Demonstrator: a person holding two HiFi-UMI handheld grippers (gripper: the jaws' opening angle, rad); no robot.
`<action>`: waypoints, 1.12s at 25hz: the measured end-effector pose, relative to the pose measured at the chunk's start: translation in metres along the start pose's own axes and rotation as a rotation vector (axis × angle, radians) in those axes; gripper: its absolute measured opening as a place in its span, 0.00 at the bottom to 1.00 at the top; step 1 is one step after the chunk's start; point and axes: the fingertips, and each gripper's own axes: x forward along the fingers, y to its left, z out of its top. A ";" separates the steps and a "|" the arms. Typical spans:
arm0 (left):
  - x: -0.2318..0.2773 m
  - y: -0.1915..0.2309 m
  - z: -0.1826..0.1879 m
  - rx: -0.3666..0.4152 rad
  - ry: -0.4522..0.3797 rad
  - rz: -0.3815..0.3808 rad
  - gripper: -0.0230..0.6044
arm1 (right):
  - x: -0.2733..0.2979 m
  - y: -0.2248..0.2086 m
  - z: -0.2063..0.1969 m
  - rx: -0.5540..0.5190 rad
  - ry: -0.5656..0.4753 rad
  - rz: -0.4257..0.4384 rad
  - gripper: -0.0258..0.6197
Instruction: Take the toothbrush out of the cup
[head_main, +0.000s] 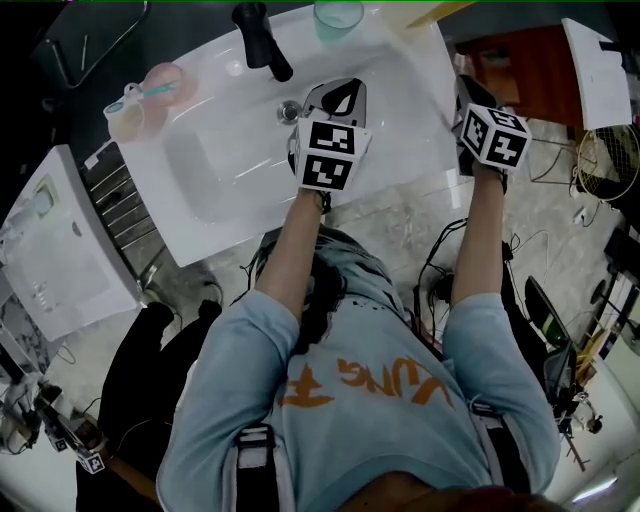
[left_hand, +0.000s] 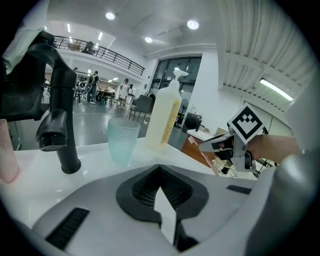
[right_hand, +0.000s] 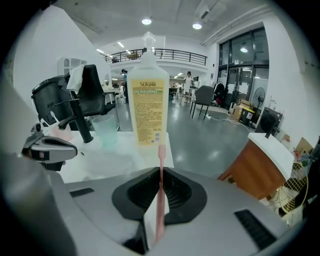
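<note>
In the right gripper view a thin pink toothbrush (right_hand: 160, 192) runs forward between the jaws, its tip toward the soap bottle (right_hand: 147, 100); my right gripper (right_hand: 160, 172) is shut on it. From the head view, that gripper (head_main: 468, 95) hovers past the sink's right edge. My left gripper (head_main: 335, 98) is over the basin near the drain, its jaws (left_hand: 161, 172) shut with nothing between them. A pink cup (head_main: 165, 82) stands at the sink's far-left corner with a teal toothbrush (head_main: 150, 92) by it.
A black faucet (head_main: 262, 38) rises behind the white basin (head_main: 215, 165). A teal tumbler (left_hand: 122, 137) and the yellow soap bottle (left_hand: 164, 117) stand at the back rim. A brown cabinet (head_main: 520, 70) lies to the right, and cables cross the floor.
</note>
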 end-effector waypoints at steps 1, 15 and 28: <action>0.002 0.001 0.001 -0.004 0.000 0.000 0.05 | 0.004 -0.001 -0.002 -0.002 0.010 0.001 0.10; 0.026 0.008 -0.005 -0.033 0.038 -0.015 0.05 | 0.039 -0.007 -0.030 -0.058 0.129 -0.023 0.10; 0.000 0.015 -0.009 -0.061 0.008 0.080 0.05 | 0.039 0.000 -0.041 -0.133 0.123 -0.004 0.11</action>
